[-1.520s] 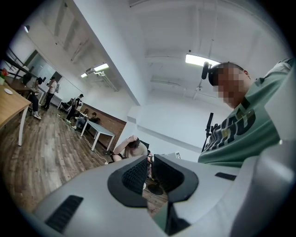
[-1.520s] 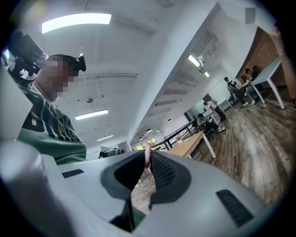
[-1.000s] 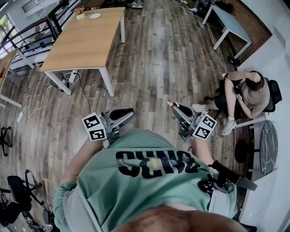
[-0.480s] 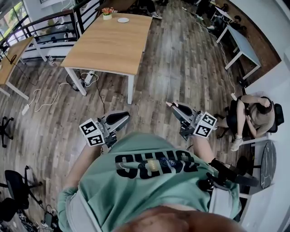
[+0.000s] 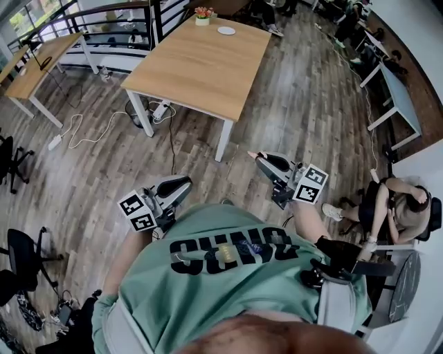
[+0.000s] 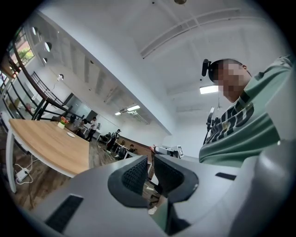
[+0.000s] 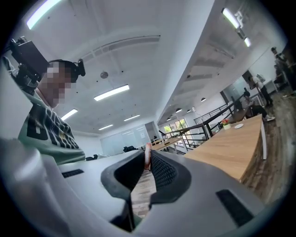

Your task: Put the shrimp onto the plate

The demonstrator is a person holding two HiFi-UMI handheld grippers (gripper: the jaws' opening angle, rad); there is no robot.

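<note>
An open-plan office with a plank floor (image 5: 304,104) lies below us, with a pale wooden table (image 5: 201,66) carrying a white plate (image 5: 226,30) and a small flower pot (image 5: 203,13) at its far end. We hold the right gripper (image 5: 257,157) out over the floor, its jaws nearly together and pinching a pink shrimp (image 7: 147,156) at their tips, well apart from the plate. Our left gripper (image 5: 181,185) shows a narrow gap between its jaws, with nothing in it
</note>
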